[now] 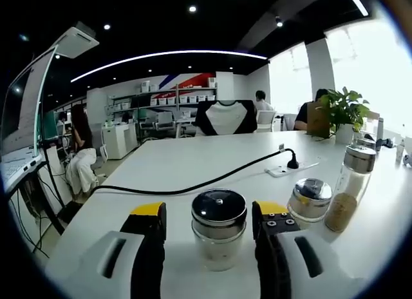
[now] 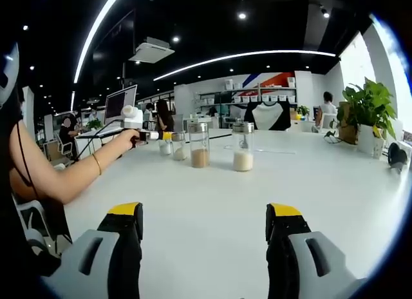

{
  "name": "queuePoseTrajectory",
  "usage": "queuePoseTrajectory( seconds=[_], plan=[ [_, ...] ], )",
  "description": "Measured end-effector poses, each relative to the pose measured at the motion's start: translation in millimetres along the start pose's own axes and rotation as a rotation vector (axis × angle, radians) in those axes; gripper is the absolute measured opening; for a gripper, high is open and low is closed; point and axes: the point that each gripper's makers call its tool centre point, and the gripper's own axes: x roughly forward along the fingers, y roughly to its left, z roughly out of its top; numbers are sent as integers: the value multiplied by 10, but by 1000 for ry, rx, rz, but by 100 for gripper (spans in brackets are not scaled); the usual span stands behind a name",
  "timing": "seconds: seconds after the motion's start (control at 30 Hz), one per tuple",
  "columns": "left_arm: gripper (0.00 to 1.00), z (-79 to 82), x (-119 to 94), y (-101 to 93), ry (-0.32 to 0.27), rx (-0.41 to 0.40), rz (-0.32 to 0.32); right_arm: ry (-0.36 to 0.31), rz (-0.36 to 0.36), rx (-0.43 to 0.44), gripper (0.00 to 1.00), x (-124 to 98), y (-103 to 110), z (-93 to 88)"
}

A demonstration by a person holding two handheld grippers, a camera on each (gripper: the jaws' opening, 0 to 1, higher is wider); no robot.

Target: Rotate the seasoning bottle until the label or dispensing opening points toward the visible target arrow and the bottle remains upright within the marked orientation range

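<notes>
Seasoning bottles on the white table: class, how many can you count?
3 in the left gripper view: one between the left gripper jaws, a short one to its right, a tall one beyond that. A fourth seems to show in the right gripper view.

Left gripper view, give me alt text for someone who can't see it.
A short seasoning bottle with a shiny dark lid stands upright on a white table, between the open fingers of the left gripper. To its right stand a squat jar and a taller shaker of brown seasoning, and a black cable runs across the table behind them.
</notes>
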Motion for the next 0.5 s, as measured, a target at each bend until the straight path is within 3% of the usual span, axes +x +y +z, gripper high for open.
queuePoseTrajectory(
  seconds=[0.5],
  plan=[
    [41,-66,-24,-211,2,-7,-46,6,-13,3,78,-45,-9,-29]
  ],
)
